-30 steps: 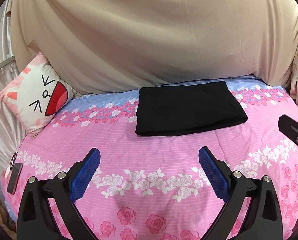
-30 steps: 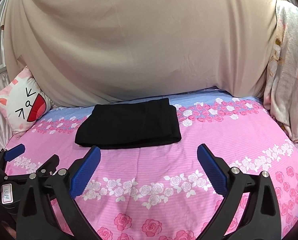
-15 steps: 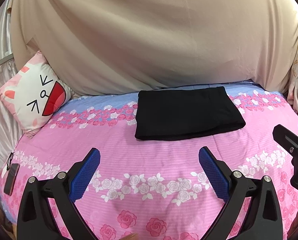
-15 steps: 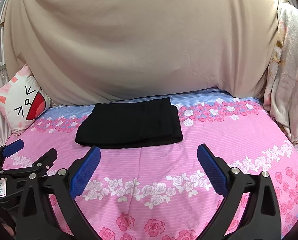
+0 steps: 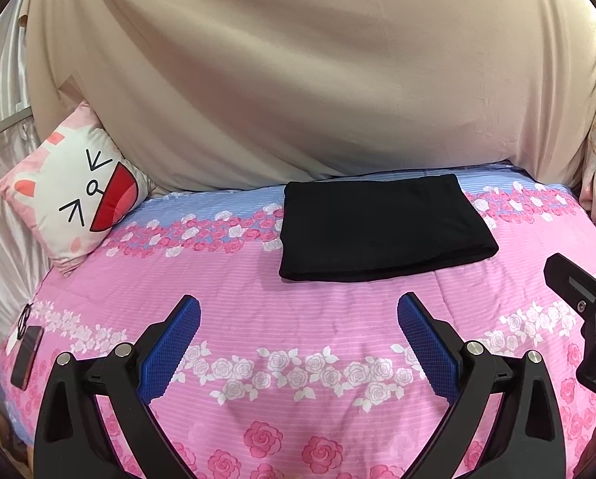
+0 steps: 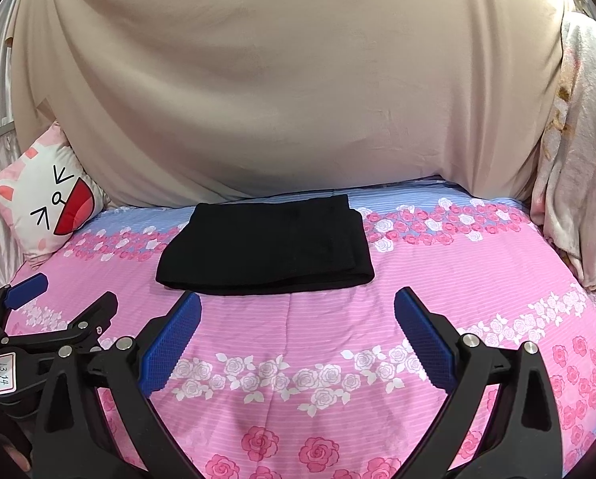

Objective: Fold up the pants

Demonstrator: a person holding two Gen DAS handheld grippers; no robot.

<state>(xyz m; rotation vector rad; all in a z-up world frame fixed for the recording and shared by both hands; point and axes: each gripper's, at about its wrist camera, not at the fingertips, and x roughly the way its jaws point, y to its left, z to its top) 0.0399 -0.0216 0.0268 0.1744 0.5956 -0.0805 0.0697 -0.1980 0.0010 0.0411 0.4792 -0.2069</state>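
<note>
The black pants (image 5: 382, 227) lie folded into a flat rectangle at the far side of the pink floral bed (image 5: 258, 291); they also show in the right wrist view (image 6: 266, 245). My left gripper (image 5: 298, 311) is open and empty, held above the bed short of the pants. My right gripper (image 6: 297, 307) is open and empty, just short of the pants' near edge. The left gripper shows at the left of the right wrist view (image 6: 58, 311). Part of the right gripper shows at the right edge of the left wrist view (image 5: 585, 311).
A cat-face pillow (image 5: 74, 203) leans at the far left. A beige sheet (image 5: 298, 80) hangs behind the bed. A phone (image 5: 26, 355) lies at the bed's left edge. A floral blanket (image 6: 577, 159) hangs on the right.
Both grippers have drawn back and risen slightly from the folded pants. Both stay open. The pants have not moved.
</note>
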